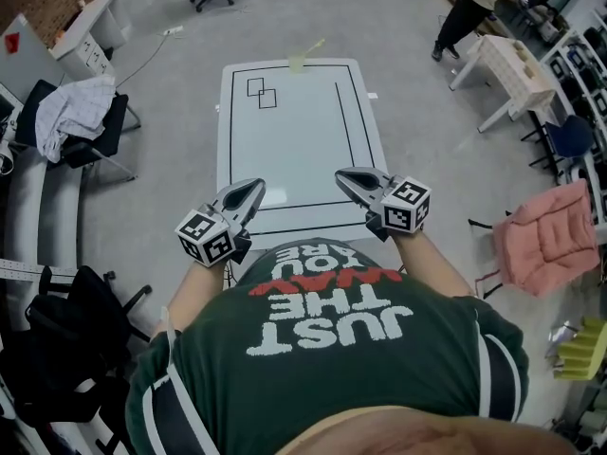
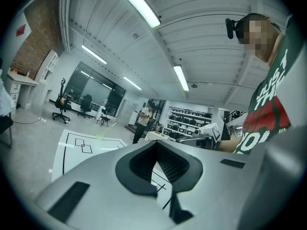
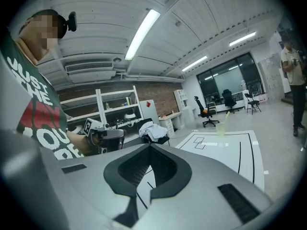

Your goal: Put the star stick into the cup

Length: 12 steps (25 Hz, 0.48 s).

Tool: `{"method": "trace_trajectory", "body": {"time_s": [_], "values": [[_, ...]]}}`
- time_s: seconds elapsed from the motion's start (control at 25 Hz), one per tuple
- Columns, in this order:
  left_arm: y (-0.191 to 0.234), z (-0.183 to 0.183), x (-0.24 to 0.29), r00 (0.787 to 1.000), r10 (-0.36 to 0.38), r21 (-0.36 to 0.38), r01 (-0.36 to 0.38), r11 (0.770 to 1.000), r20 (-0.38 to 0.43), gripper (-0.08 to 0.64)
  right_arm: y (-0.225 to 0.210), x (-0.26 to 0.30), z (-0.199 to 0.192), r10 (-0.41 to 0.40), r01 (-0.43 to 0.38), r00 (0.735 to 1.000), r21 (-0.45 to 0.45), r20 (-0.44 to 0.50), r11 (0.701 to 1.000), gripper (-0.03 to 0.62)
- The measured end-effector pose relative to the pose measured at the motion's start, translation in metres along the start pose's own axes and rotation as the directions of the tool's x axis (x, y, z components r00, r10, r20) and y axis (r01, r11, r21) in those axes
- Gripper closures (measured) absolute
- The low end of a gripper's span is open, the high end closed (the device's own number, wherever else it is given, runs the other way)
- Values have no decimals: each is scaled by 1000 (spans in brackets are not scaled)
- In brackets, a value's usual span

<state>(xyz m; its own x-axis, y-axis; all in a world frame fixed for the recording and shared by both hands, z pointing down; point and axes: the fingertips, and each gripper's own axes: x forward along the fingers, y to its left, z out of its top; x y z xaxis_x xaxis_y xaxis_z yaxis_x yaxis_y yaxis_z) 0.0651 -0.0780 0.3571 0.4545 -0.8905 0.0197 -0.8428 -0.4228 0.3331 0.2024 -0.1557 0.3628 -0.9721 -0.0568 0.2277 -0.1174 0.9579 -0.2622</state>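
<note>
Well, at the left, the left tool (image 1: 256, 184) hovers just over the near edge of the white tabletop (image 1: 303, 150), about level, with its tip aimed toward the far end. Its jaws are pressed together with nothing between them; only bare tabletop shows through the notch below the pads. Carried this close to the person's green shirt (image 1: 322, 349), it reads as a resting posture rather than a reach.

Ahead of this tool and a little to its left, two small squares (image 1: 261, 93) are drawn inside the black outline (image 1: 230, 140) on the tabletop. They are probably marks for setting things down, and both are bare.

Straight ahead of both tools, well apart from them at the far end and roughly between their lines of aim, stands a pale translucent cup (image 1: 298, 63), near the outline's far line. A thin yellowish stick (image 1: 313, 45) leans out of its mouth toward the right. It is too small to tell whether it carries a star, but it is the only stick in sight, so I take it for the task's one, and it appears to sit in the cup already.

To the right, the right tool (image 1: 341, 174) mirrors its partner over the near edge, tipped slightly downward. Its jaws are closed tight and empty. With both tools shut on nothing and the stick apparently in the cup, I judge that nothing is left to carry.
</note>
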Motion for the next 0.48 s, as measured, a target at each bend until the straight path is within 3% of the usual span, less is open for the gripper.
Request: {"method": "trace_trajectory", "body": {"time_s": [0.48], "values": [[2, 3, 4, 1000, 1, 3, -1, 1000, 0, 551, -4, 0, 2, 8, -8, 1000, -6, -16, 1000, 559]]}}
